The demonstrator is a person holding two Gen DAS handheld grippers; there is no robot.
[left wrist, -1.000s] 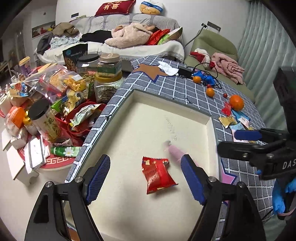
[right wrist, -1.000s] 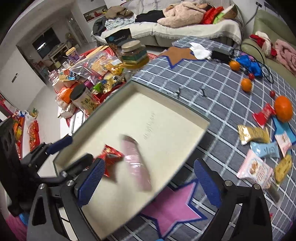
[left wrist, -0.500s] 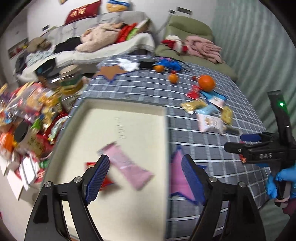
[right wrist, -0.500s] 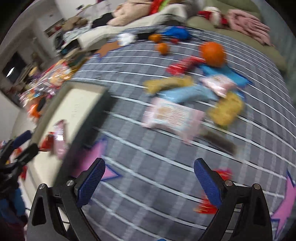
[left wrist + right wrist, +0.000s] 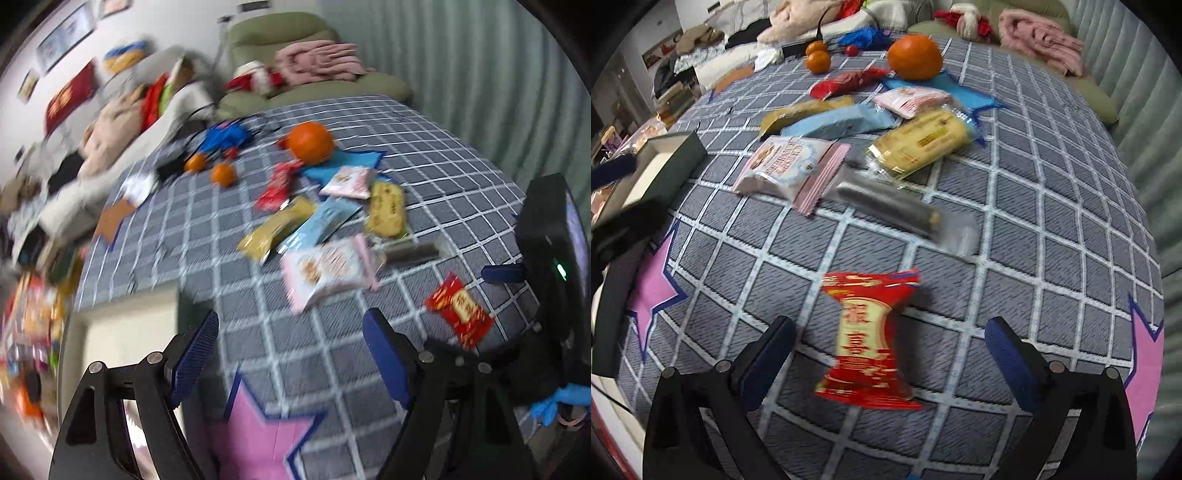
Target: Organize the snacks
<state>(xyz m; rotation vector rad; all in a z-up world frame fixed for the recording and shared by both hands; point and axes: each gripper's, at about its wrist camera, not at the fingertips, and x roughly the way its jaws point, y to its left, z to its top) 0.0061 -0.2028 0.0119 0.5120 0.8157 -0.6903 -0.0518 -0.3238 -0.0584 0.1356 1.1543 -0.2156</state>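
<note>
A grey checked cloth (image 5: 1015, 206) covers the counter and fills most of both views, with pink star patches at the frame edges. At the left edge of the right wrist view sits the dark-walled tray (image 5: 670, 157), cream inside; in the left wrist view its cream floor shows at the lower left (image 5: 122, 332).

In the centre of the cloth lies a loose cluster of snacks: a pink-and-white cookie pack (image 5: 790, 166), a yellow cracker pack (image 5: 919, 142), a light blue packet (image 5: 838, 123), a dark bar in clear wrap (image 5: 890, 205), and a big orange (image 5: 915, 57) at the top.

The red candy packet (image 5: 868, 336) lies alone on the cloth at lower centre of the right wrist view, between the spread, empty fingers of the right gripper (image 5: 890, 350).

The left gripper (image 5: 290, 354) hangs over bare cloth, fingers released and holding nothing.
</note>
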